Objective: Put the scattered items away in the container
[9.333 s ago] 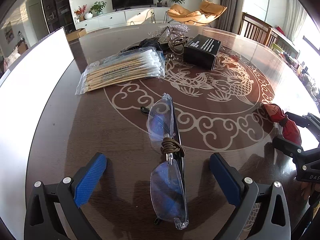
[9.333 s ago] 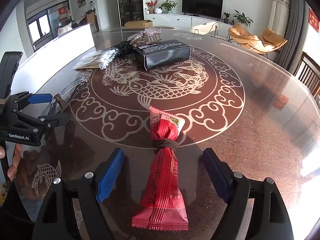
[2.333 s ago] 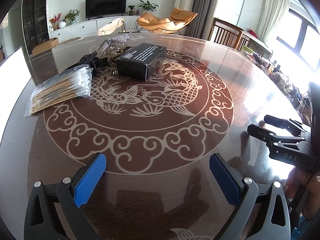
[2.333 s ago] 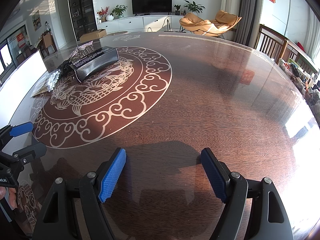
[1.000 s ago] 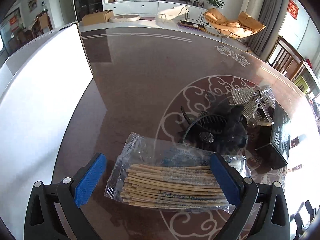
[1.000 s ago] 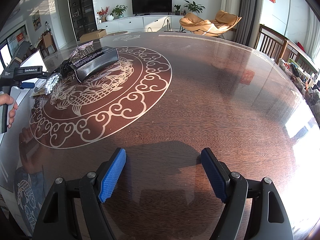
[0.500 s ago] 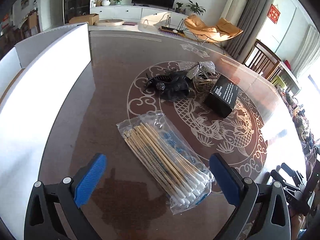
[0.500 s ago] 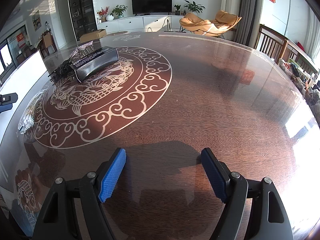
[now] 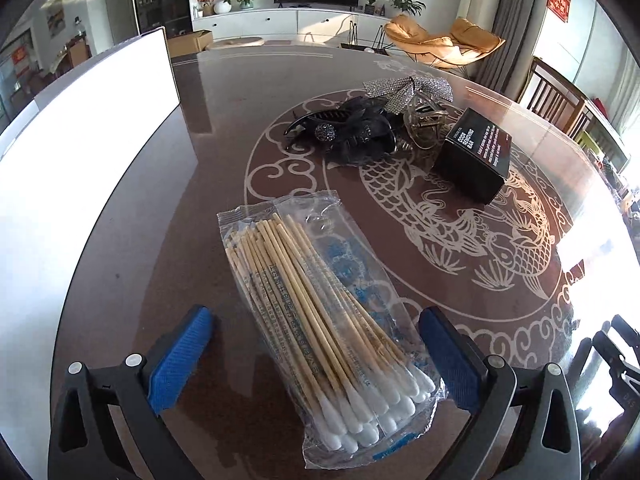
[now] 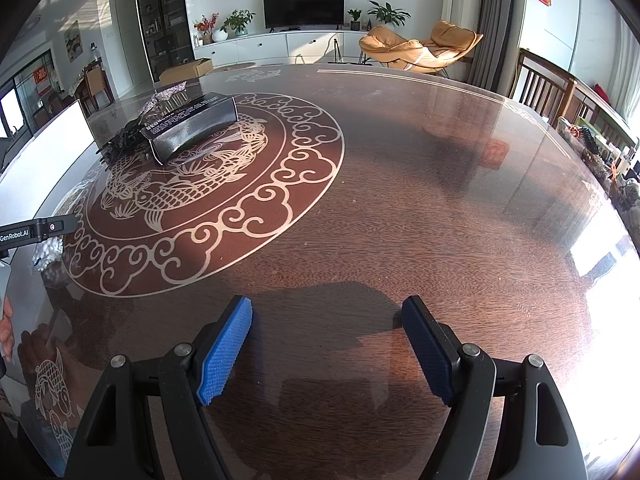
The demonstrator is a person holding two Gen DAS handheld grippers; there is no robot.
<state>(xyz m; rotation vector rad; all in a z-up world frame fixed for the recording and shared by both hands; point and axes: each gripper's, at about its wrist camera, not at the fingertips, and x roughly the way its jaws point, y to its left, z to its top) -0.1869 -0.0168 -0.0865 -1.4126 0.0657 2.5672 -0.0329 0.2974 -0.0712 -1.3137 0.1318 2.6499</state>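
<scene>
A clear bag of cotton swabs [image 9: 320,312] lies on the dark round table [image 9: 168,184], its white-tipped end between the open blue pads of my left gripper [image 9: 316,360]. The pads stand apart from the bag on both sides. A white container [image 9: 60,160] stands along the table's left edge. Beyond the bag lie black hair clips [image 9: 348,132], a silver glitter bow [image 9: 404,88], a clear claw clip [image 9: 424,128] and a black box [image 9: 476,156]. My right gripper [image 10: 326,344] is open and empty over bare table; the black box [image 10: 188,128] shows far left there.
The table carries a pale fish and cloud pattern [image 10: 208,196]. The left gripper body [image 10: 28,234] shows at the left edge of the right wrist view. Wooden chairs [image 10: 548,88] stand at the far right rim.
My left gripper has moved down and closer to the cotton swab bag, which now lies between its pads. The right gripper has not moved.
</scene>
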